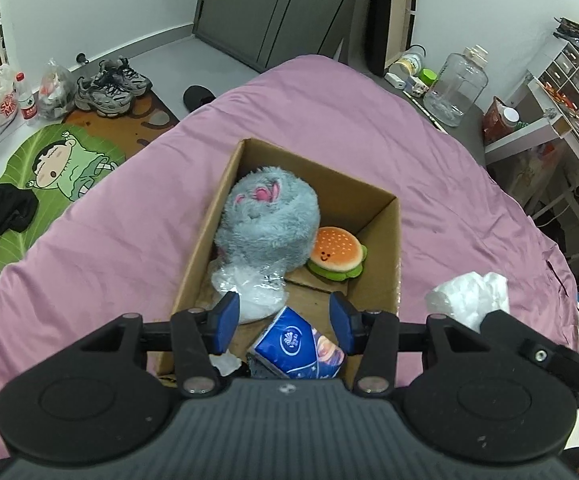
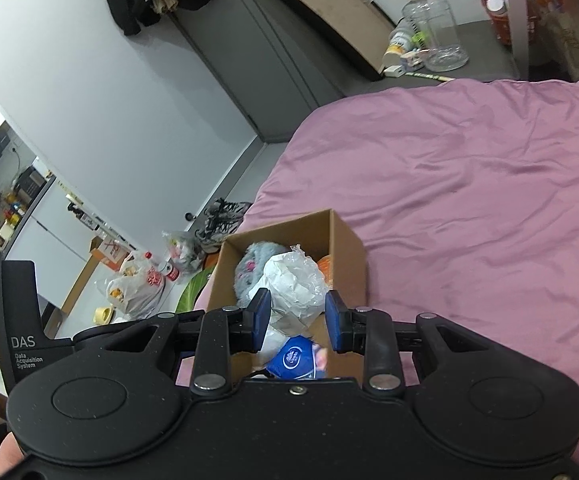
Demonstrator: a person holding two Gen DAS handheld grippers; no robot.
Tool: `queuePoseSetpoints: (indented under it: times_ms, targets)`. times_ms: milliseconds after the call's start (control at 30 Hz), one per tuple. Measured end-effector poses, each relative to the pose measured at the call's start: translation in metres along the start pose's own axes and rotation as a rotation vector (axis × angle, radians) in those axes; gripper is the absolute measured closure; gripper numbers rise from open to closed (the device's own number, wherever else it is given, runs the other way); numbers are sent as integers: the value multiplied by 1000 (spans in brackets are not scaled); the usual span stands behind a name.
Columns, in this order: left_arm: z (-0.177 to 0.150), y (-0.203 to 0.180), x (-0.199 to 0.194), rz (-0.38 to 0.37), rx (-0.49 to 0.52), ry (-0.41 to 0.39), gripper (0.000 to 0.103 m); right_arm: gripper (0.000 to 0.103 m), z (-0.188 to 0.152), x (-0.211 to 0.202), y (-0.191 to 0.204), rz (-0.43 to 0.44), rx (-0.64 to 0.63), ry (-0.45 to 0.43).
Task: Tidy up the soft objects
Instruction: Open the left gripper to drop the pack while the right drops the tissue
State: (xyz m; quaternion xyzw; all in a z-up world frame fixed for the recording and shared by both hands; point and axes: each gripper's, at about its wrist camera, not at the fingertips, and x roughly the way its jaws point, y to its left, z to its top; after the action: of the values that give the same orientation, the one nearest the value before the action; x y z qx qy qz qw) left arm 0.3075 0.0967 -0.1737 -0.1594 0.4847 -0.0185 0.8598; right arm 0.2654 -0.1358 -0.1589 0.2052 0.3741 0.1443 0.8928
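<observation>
Box: cardboard box (image 1: 385,240) mid-bed, collecting grey plush (image 1: 267,220), burger toy (image 1: 337,254)
Left gripper (image 1: 285,322): part-open, nothing held, over tissue pack (image 1: 301,346)
Right gripper (image 2: 297,320): pinching white plastic bag (image 2: 295,284) above box for drop

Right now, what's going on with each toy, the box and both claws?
Brown cardboard box: open, on bed.
Fluffy grey plush: inside box.
Orange burger plush: inside box.
Blue tissue pack: in box, between the left claw's pads.
Right claw: holding crinkly white bag.
</observation>
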Motion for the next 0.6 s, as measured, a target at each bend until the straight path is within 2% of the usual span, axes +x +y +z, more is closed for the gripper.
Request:
queuePoseSetpoints:
  times_ms: [300, 400, 433, 467, 533, 600]
  targets:
    - [8, 11, -8, 21, -11, 0, 54, 73, -6, 25, 17, 18, -19, 35]
    - [11, 14, -12, 34, -10, -4, 53, 68, -5, 31, 23, 28, -14, 31]
    - [12, 15, -13, 38, -9, -7, 53, 60, -4, 32, 23, 27, -7, 26]
    - [13, 16, -14, 41, -6, -10, 52, 59, -4, 31, 24, 25, 0, 19]
    - [14, 17, -17, 51, -2, -18, 51, 58, -3, 29, 26, 22, -5, 4]
    - [15, 17, -19, 59, 0, -25, 46, 58, -2, 25, 24, 22, 2, -3]
